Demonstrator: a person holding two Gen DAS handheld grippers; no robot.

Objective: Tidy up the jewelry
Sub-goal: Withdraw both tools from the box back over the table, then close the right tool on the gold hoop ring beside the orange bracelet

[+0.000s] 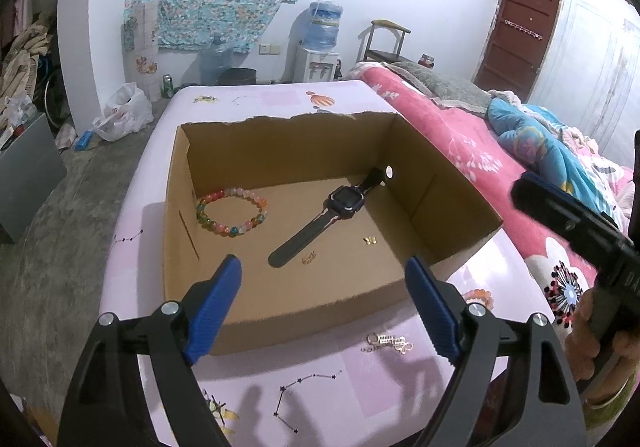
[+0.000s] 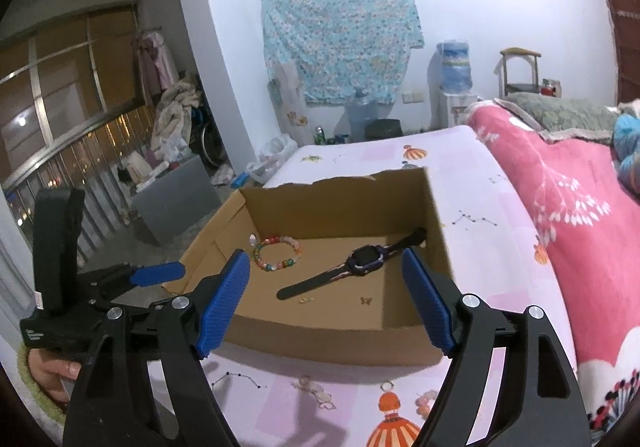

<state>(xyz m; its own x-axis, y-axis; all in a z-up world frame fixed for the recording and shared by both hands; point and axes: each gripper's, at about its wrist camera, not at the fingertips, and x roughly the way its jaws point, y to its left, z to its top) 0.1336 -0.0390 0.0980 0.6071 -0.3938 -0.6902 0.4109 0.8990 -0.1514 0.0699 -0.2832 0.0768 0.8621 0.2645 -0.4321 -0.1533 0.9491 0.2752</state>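
Both tools hung short of the cardboard box point(image 1: 460, 207), which sat on a pale pink printed sheet point(image 1: 360, 387). The left gripper point(image 1: 324, 279) tilted steeply down over the box's near wall, its blue pads spread wide with nothing between them. The right gripper point(image 2: 326, 275) pointed more shallowly toward the same near wall, its pads likewise spread and empty. In the right wrist view, the person's left hand point(image 2: 48, 371) wrapped the left tool's black handle to the left of the box.

On the sheet just before the box's near wall lay a small cluster of gold-toned trinkets point(image 1: 386, 343). Inside the box, two tiny gold pieces point(image 1: 370, 241) rested toward the near side, a black smartwatch point(image 1: 346, 203) lay slanted across the middle, and a bracelet of multicoloured beads point(image 1: 232, 211) sat by the box's left wall. A pink floral blanket point(image 1: 460, 151) stretched away right of the box.
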